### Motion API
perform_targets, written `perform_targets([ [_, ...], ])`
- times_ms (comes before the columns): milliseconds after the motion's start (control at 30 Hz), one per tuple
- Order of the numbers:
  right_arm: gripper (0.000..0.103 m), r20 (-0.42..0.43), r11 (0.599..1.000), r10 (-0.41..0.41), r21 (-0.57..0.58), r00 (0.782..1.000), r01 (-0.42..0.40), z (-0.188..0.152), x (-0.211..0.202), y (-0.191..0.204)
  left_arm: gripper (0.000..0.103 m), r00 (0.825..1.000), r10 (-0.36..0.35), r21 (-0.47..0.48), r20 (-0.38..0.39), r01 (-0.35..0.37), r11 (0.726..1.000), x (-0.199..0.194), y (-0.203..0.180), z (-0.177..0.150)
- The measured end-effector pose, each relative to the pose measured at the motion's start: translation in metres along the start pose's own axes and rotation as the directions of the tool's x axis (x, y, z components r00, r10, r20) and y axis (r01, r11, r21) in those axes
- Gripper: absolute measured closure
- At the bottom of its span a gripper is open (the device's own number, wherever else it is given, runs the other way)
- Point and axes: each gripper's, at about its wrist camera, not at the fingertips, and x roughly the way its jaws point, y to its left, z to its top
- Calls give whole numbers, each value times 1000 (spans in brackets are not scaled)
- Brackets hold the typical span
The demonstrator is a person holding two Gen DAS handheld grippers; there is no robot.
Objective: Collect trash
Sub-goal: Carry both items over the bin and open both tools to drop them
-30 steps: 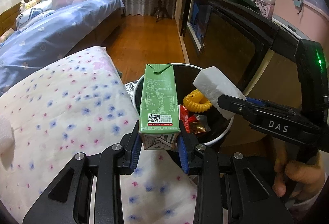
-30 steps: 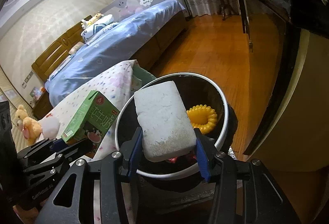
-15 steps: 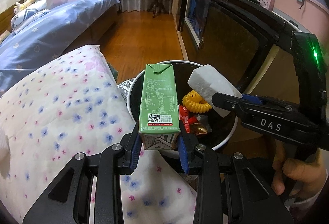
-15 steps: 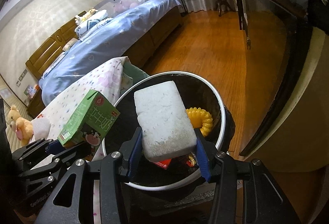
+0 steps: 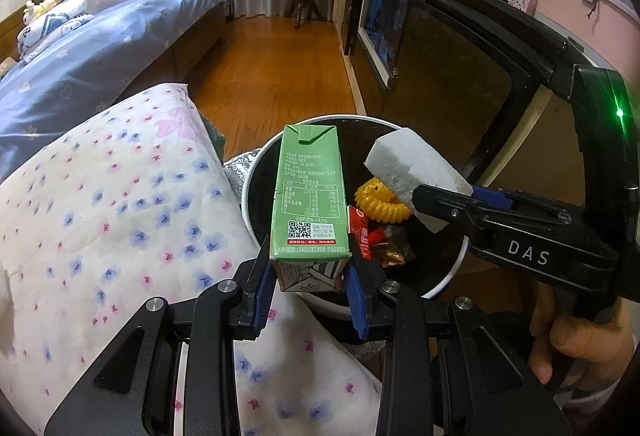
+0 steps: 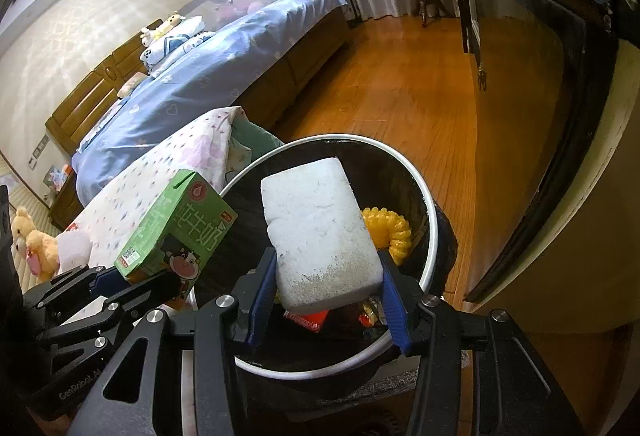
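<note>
My left gripper (image 5: 310,282) is shut on a green milk carton (image 5: 308,195) and holds it over the near left rim of a round black bin with a white rim (image 5: 250,179). My right gripper (image 6: 326,290) is shut on a white foam block (image 6: 320,232) and holds it above the bin's opening (image 6: 430,220). Inside the bin lie a yellow coiled ring (image 5: 380,203) and red wrappers (image 5: 362,232). The carton also shows in the right wrist view (image 6: 176,228), and the foam block in the left wrist view (image 5: 412,167).
A floral pillow (image 5: 100,203) lies left of the bin. A blue bed (image 6: 224,75) stands behind it. A dark cabinet (image 5: 460,67) runs along the right, close to the bin. Wooden floor (image 5: 272,67) stretches beyond. A plush toy (image 6: 32,244) sits at far left.
Both grippers have moved closer over the bin with their loads still held. The carton and foam block now hang further above the bin's opening.
</note>
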Motion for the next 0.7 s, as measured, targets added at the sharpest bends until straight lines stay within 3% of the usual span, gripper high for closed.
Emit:
perform_targets([
  [200, 48, 2, 1000, -4, 28, 1000, 4, 3, 0, -5, 71, 1000, 0, 3, -3, 0, 1000, 2, 1, 0],
  [267, 47, 2, 999, 3, 39, 1000, -3, 3, 0, -6, 61, 1000, -11, -13, 7, 11, 1000, -2, 5, -1],
  [333, 41, 3, 999, 8, 43, 1000, -8, 2, -1, -6, 54, 1000, -14, -26, 24, 14, 1000, -7, 7, -3],
  [567, 38, 21, 999, 18, 31, 1000, -19, -1, -12, 4, 51, 998, 4, -82, 67, 1, 997, -31, 27, -23],
  [700, 29, 38, 999, 47, 7, 998, -48, -6, -20, 23, 50, 997, 31, -140, 75, -20, 990, -46, 47, -42],
])
